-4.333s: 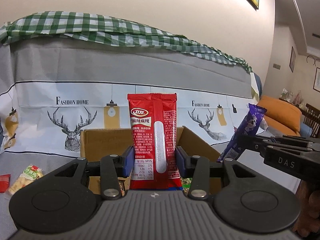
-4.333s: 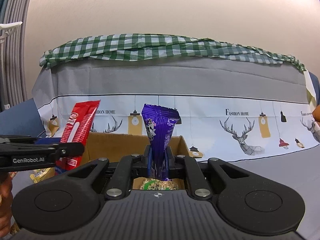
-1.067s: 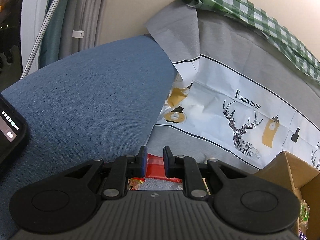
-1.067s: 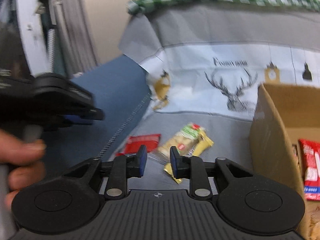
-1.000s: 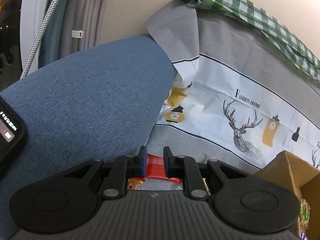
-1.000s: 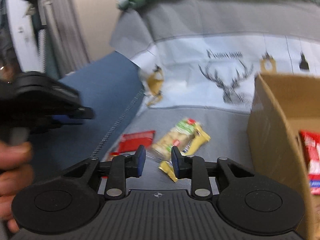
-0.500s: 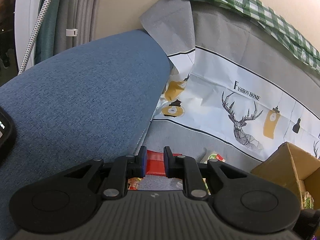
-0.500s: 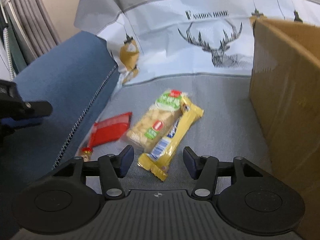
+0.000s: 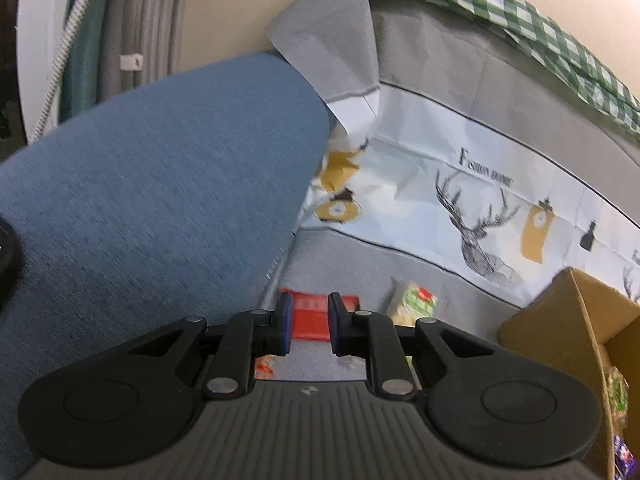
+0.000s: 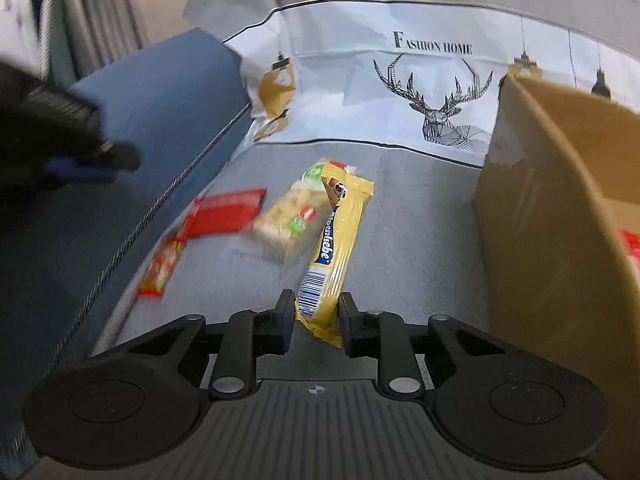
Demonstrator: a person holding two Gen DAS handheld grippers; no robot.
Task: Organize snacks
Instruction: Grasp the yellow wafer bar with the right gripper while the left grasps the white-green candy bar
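Note:
My right gripper [image 10: 316, 316] is low over the grey seat, its jaws closing on the near end of a yellow snack bar [image 10: 336, 248], and the pads pinch the wrapper. The bar leans against a cracker packet [image 10: 294, 216] with a green label. To its left lie a red packet [image 10: 228, 214] and a small red-orange packet [image 10: 160, 268]. My left gripper [image 9: 307, 322] hovers above the red packet [image 9: 316, 314], jaws narrowly apart and opening, nothing between them. The cracker packet [image 9: 414, 304] lies to its right. The left gripper [image 10: 100, 156] also shows as a dark blur at far left.
A cardboard box [image 10: 552, 184] with snacks inside stands at the right, close to the yellow bar. It shows in the left wrist view too, the box [image 9: 560, 320] at lower right. A blue sofa arm [image 9: 140, 200] rises on the left. A deer-print cover [image 10: 436, 92] hangs behind.
My right gripper came down and forward to the yellow bar, spread wide, then narrowed around its near end. The left wrist view shifted slightly, and more of the red packet shows between its jaws.

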